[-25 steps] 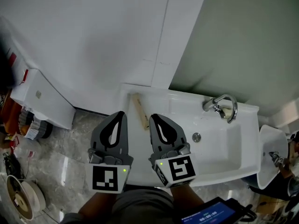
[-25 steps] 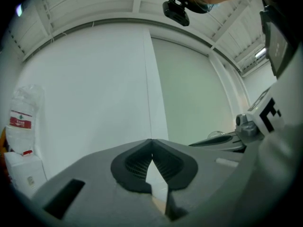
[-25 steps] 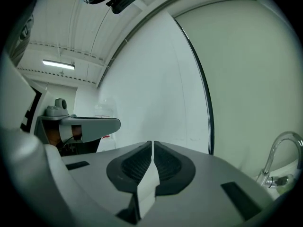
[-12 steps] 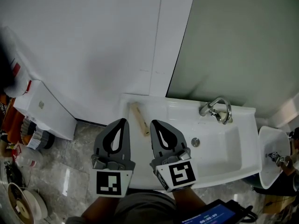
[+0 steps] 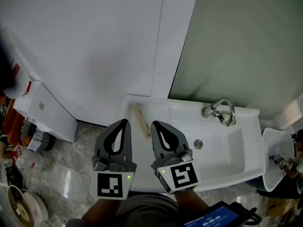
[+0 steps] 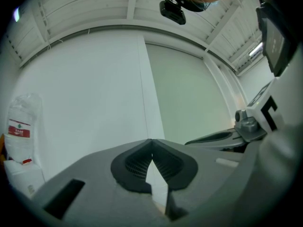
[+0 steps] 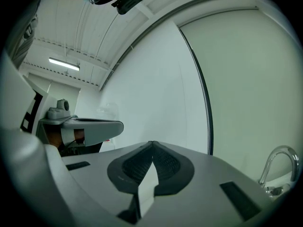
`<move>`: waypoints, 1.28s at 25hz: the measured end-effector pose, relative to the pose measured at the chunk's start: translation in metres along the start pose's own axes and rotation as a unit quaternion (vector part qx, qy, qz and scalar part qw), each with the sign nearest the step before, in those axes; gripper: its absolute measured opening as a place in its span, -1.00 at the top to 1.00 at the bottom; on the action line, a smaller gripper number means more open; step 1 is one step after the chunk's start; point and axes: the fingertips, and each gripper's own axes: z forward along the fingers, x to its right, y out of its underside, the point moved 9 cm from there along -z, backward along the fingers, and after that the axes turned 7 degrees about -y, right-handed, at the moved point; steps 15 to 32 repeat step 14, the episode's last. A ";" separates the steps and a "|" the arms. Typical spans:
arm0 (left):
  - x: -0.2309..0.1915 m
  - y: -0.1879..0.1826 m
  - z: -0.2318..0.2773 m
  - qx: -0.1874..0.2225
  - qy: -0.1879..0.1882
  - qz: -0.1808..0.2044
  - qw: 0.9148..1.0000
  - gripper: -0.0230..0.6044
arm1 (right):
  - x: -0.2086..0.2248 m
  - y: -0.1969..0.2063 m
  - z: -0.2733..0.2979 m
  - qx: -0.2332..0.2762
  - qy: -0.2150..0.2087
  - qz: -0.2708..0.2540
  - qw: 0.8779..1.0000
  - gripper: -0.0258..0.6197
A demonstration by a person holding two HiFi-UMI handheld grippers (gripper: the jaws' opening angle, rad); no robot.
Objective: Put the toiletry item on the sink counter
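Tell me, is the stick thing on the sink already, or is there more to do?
Looks done: the tan stick-shaped item lies on the sink counter, left of the basin. In hand: nothing. The left claw and right claw are both shut and empty. Left: probably nothing, beyond moving the claws away.
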 end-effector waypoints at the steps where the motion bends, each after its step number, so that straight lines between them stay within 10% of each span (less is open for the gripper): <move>1: 0.000 -0.001 0.000 0.001 0.000 0.001 1.000 0.88 | 0.000 0.000 0.000 0.000 0.000 0.000 1.000 0.88; 32: 0.003 0.005 0.010 -0.006 -0.001 -0.003 1.000 0.88 | 0.009 0.006 0.004 -0.005 0.000 0.005 1.000 0.88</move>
